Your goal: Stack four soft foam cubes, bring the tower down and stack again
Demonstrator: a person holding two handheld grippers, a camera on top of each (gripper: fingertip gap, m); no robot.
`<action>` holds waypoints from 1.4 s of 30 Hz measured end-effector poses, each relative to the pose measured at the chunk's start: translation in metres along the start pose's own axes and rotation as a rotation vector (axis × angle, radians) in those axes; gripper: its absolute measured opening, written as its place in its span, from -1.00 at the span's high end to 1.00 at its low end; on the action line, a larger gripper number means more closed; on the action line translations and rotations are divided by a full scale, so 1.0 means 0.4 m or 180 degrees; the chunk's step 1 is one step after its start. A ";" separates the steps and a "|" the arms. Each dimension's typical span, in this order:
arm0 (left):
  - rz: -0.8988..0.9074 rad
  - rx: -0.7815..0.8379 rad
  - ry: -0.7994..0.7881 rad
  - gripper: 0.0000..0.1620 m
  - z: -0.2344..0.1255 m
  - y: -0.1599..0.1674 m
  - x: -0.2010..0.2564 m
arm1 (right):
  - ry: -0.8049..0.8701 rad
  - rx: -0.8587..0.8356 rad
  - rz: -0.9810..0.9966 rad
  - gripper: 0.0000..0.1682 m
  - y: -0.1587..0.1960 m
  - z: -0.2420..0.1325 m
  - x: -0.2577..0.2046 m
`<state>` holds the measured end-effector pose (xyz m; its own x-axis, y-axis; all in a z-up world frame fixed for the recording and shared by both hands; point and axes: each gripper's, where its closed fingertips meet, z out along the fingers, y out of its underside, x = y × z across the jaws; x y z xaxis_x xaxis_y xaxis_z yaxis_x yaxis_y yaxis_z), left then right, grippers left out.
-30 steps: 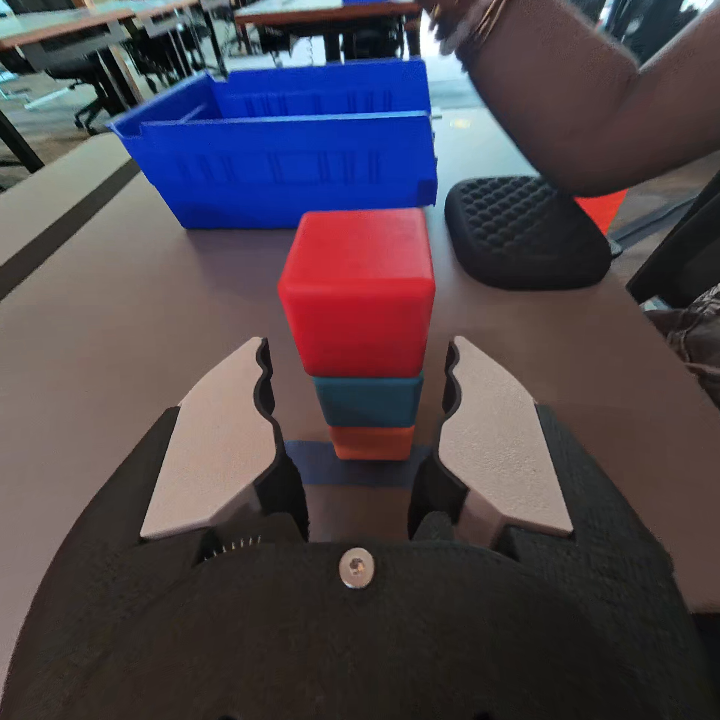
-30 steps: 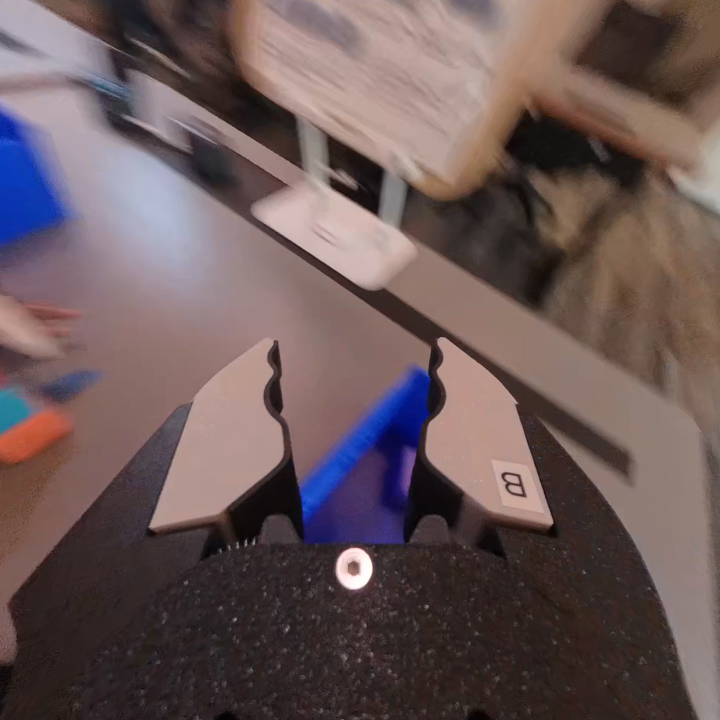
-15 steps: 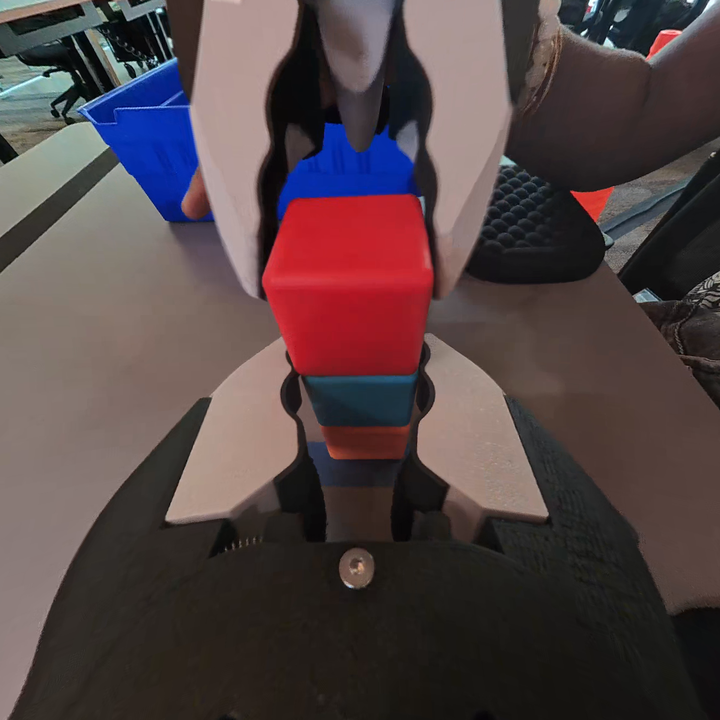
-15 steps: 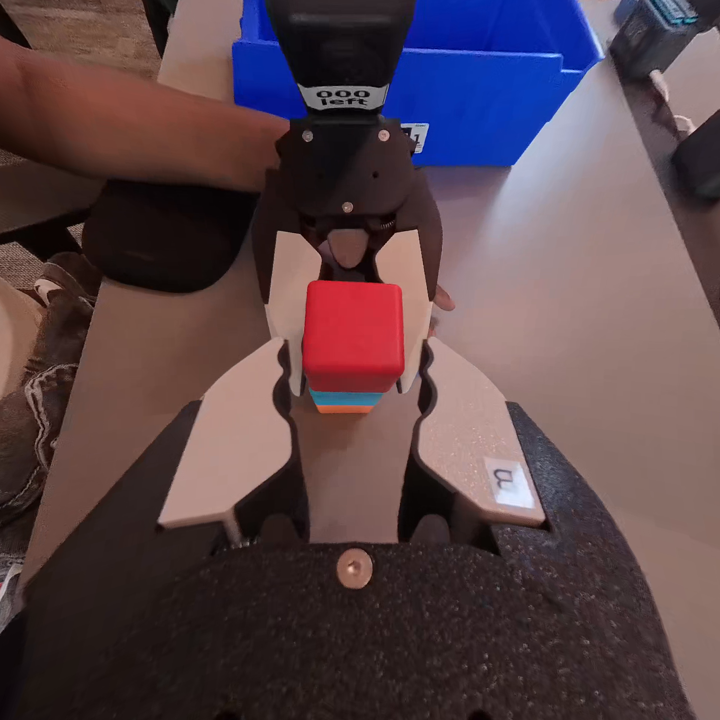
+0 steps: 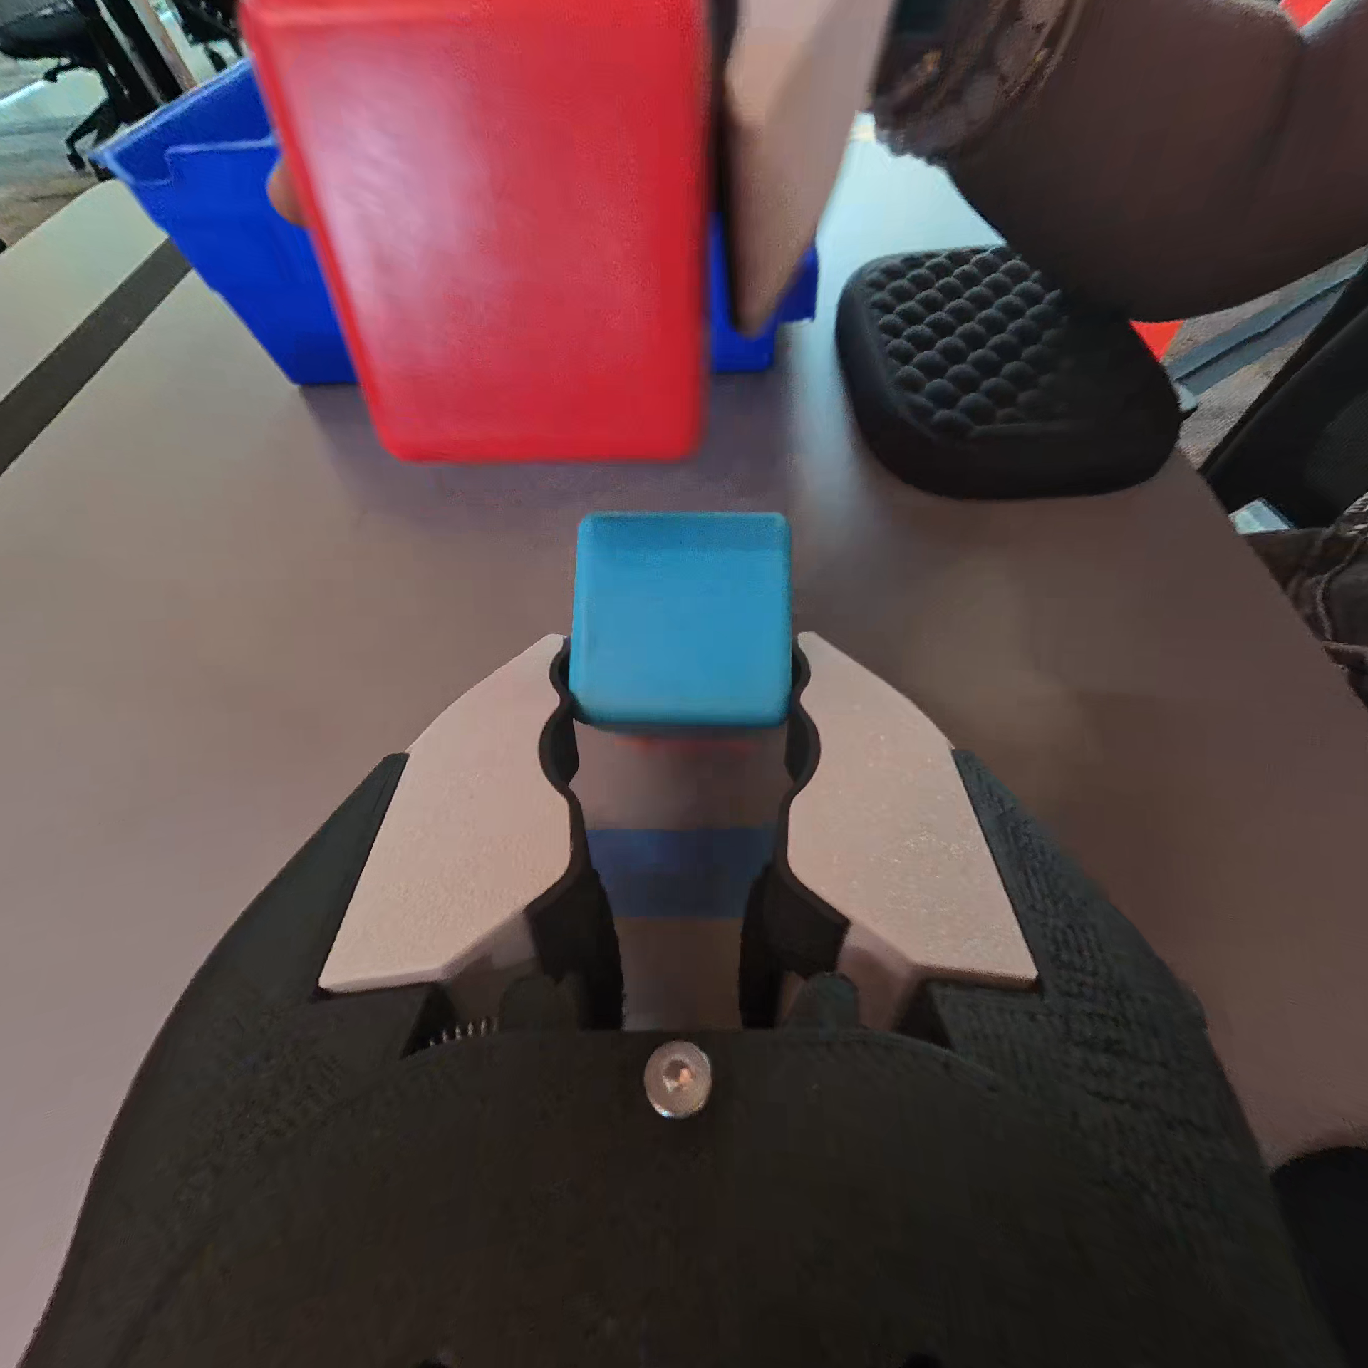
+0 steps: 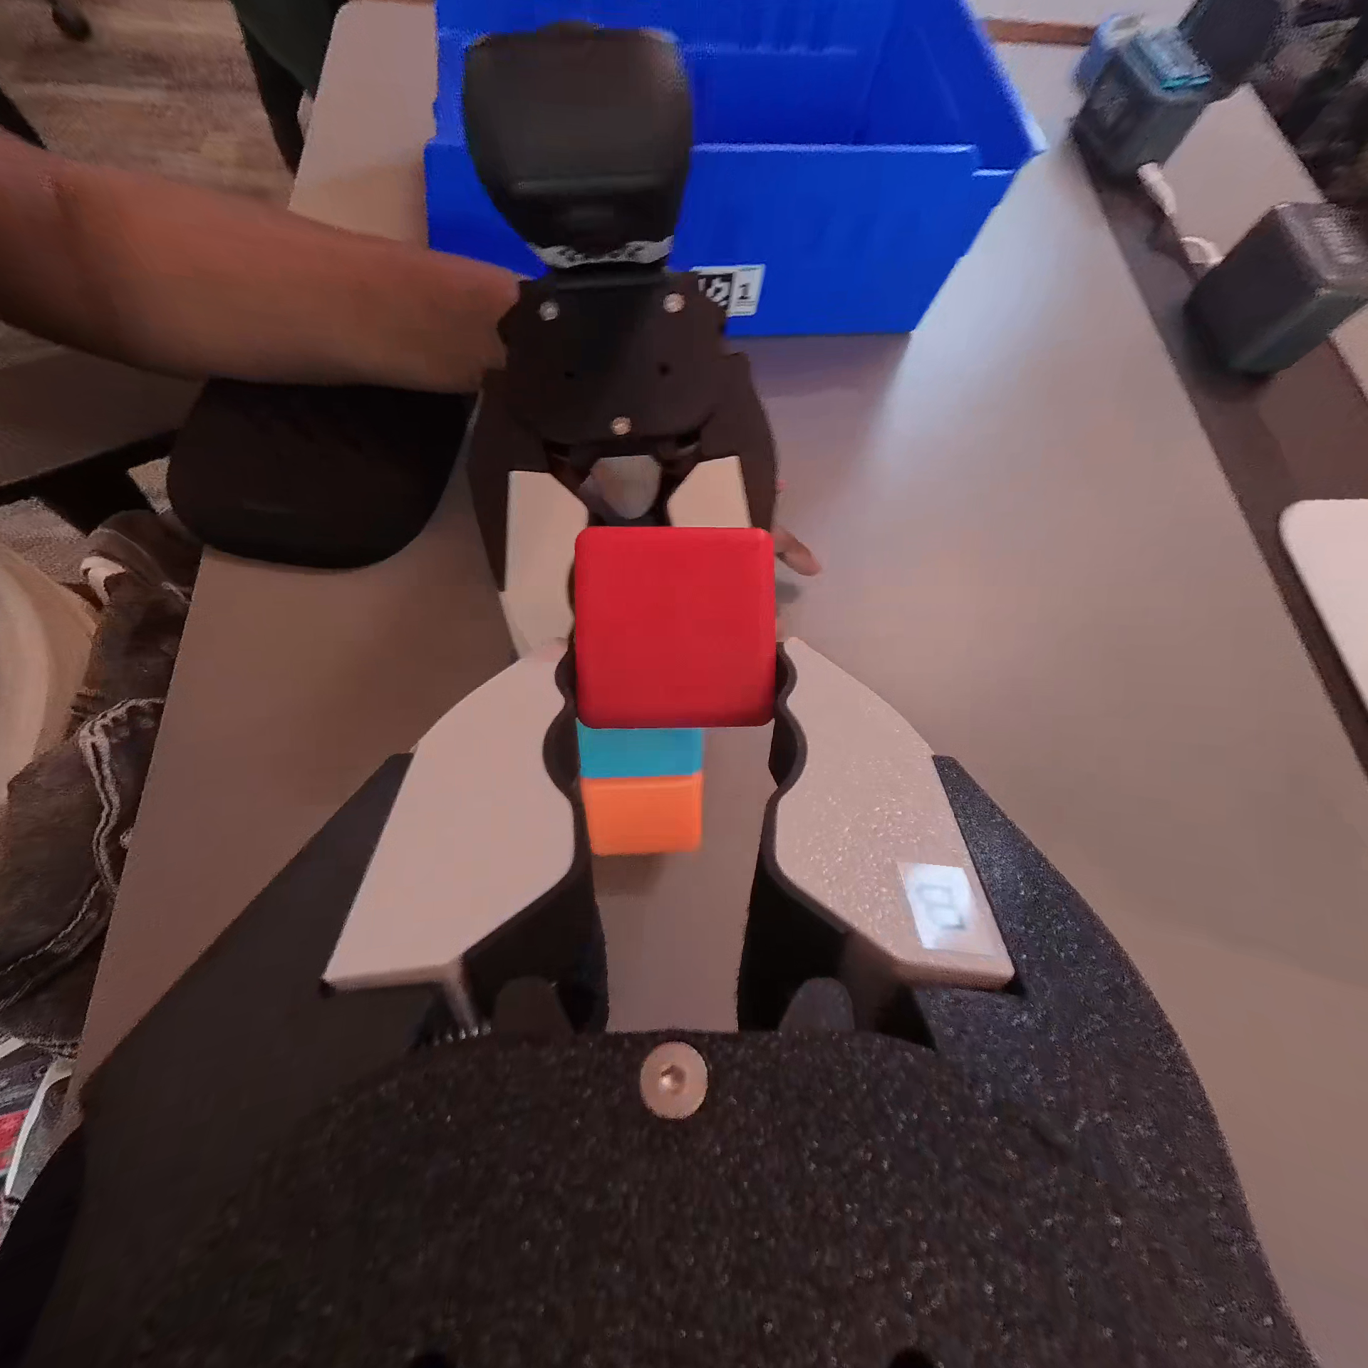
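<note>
In the left wrist view my left gripper (image 5: 679, 685) is shut on a teal foam cube (image 5: 681, 614), both pads pressed on its sides. An orange cube (image 6: 640, 814) sits under the teal cube (image 6: 640, 751) on the table. My right gripper (image 6: 674, 670) is shut on a red foam cube (image 6: 674, 622) and holds it just above the teal one. In the left wrist view the red cube (image 5: 511, 222) hangs blurred above the stack, with a right finger (image 5: 785, 148) beside it. A left finger (image 6: 537, 562) shows behind the red cube.
A blue bin (image 5: 222, 222) stands behind the stack and shows in the right wrist view too (image 6: 814, 185). A black cushioned pad (image 5: 999, 370) lies to the right. A strip of blue tape (image 5: 677, 873) marks the table. A person's arm (image 5: 1147, 148) reaches in.
My right gripper swung in over the stack, shut on the red cube and lifted it off. My left gripper moved forward and shut on the teal cube.
</note>
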<state>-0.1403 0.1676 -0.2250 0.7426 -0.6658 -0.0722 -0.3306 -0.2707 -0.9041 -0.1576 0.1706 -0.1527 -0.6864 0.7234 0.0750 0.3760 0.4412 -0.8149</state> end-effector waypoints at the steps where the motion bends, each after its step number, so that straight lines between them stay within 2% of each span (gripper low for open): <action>1: -0.0010 0.0097 0.0035 0.34 -0.001 -0.016 0.007 | 0.0063 0.0042 0.0035 0.42 0.000 -0.017 0.011; 6: 0.0018 0.0150 0.0001 0.35 -0.012 -0.032 0.006 | 0.0348 0.0222 0.0139 0.42 0.002 -0.093 0.048; 9: -0.0017 0.0149 0.0024 0.35 -0.014 -0.028 0.006 | 0.0787 0.0219 0.0260 0.42 0.017 -0.174 0.095; 11: -0.0019 0.0097 0.0053 0.35 -0.013 -0.018 0.008 | 0.1288 0.0173 0.0491 0.42 0.048 -0.254 0.148; 13: -0.0027 0.0101 0.0060 0.35 -0.012 -0.016 0.008 | 0.2044 0.0055 0.0854 0.42 0.111 -0.357 0.220; 16: -0.0017 0.0105 0.0056 0.35 -0.013 -0.015 0.007 | 0.3158 0.0061 0.1641 0.42 0.238 -0.517 0.301; 18: 0.0030 0.0048 0.0024 0.33 -0.012 -0.007 0.005 | 0.3651 0.0026 0.2142 0.42 0.337 -0.582 0.322; 21: 0.0067 0.0023 0.0005 0.30 -0.008 -0.003 0.005 | 0.3812 -0.0365 0.2586 0.41 0.469 -0.579 0.316; 25: 0.0074 0.0025 0.0018 0.26 -0.010 -0.004 0.007 | 0.4067 -0.1183 0.2830 0.42 0.615 -0.571 0.299; 30: 0.0063 -0.0010 0.0009 0.13 -0.017 0.000 0.005 | 0.3801 -0.1416 0.3263 0.41 0.733 -0.532 0.287; 34: 0.0017 -0.0171 0.0056 -0.02 -0.011 0.023 0.009 | 0.3756 -0.1278 0.3328 0.41 0.738 -0.537 0.282; 37: 0.0017 -0.0423 0.0074 -0.05 -0.002 0.062 0.010 | 0.3881 -0.1124 0.2955 0.31 0.683 -0.559 0.295; 39: 0.0016 -0.0569 0.0085 -0.05 0.004 0.086 0.010 | 0.3864 -0.0771 0.2528 0.25 0.600 -0.561 0.315; 42: 0.0033 -0.0656 0.0102 0.00 0.007 0.097 0.012 | 0.3267 0.0143 0.1702 0.13 0.389 -0.491 0.315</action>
<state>-0.1480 0.1559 -0.2617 0.7207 -0.6903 -0.0646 -0.4527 -0.3980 -0.7979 -0.0632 0.4346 -0.1574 0.3896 0.9119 0.1292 0.4292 -0.0556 -0.9015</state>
